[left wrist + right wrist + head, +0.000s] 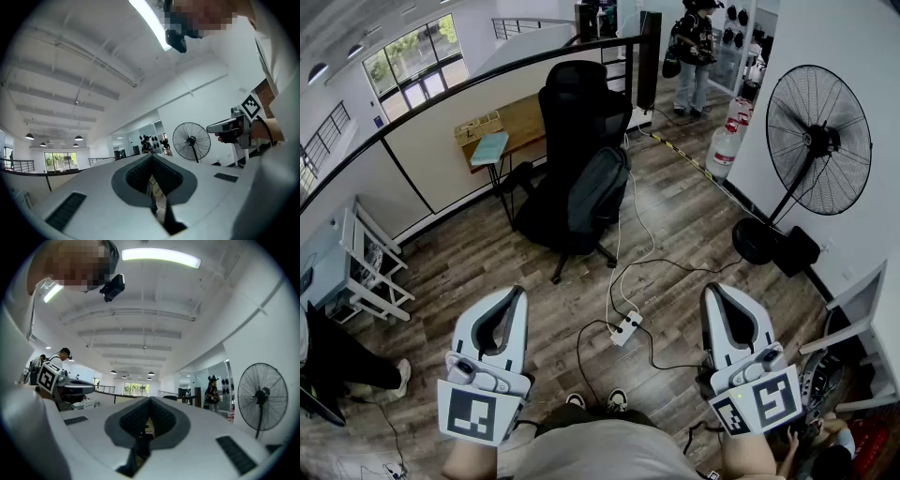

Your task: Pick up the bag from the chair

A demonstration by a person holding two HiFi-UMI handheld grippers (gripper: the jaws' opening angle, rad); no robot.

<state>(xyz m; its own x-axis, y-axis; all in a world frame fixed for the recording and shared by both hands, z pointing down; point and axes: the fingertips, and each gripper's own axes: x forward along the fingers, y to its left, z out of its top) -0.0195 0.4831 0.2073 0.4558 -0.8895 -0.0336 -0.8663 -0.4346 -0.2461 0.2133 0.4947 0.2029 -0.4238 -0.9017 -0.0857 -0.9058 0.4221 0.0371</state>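
In the head view a black office chair (572, 103) stands on the wood floor, well ahead of me. A dark grey bag (598, 192) leans upright on its seat against the backrest. My left gripper (514, 292) is low at the left and my right gripper (717, 291) low at the right, both far short of the chair. Each points forward with its jaws together and nothing between them. The left gripper view shows its shut jaws (152, 161) aimed towards the ceiling, and the right gripper view shows the same (150, 403).
A large pedestal fan (818, 141) stands at the right wall. A white power strip (625, 328) and cables lie on the floor between me and the chair. A wooden desk (502, 127), a curved railing (422, 108), a water bottle (724, 150) and a standing person (694, 52) lie beyond.
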